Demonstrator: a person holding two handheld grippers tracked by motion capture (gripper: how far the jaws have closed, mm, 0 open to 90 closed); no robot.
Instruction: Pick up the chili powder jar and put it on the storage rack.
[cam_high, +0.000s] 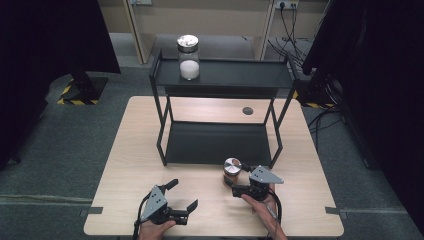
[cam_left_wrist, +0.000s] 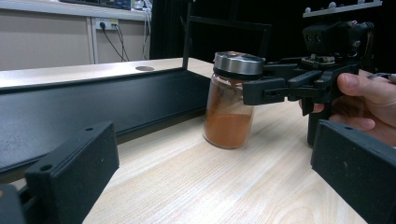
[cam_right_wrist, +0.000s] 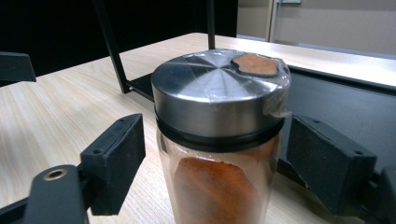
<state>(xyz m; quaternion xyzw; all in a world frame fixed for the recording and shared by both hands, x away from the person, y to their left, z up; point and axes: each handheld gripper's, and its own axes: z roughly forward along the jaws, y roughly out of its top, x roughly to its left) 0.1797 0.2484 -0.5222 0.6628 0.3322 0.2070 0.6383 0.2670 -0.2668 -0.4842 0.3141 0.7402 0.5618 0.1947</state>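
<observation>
Grasping step: right claw (cam_high: 234, 183) bracketed glass jar of orange powder with steel lid (cam_high: 232, 172), jaws apart, not yet clamped; closing needed. Left claw (cam_high: 181, 196) beside jar, agape.

Jar (cam_right_wrist: 219, 140) base below frame edge

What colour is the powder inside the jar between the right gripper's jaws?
Orange-brown powder, clearest in the right gripper view.

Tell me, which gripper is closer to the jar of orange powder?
The right gripper. Its jaws sit either side of the jar of orange powder, just under the lid. The left gripper waits open farther off on the table, apart from the jar.
</observation>
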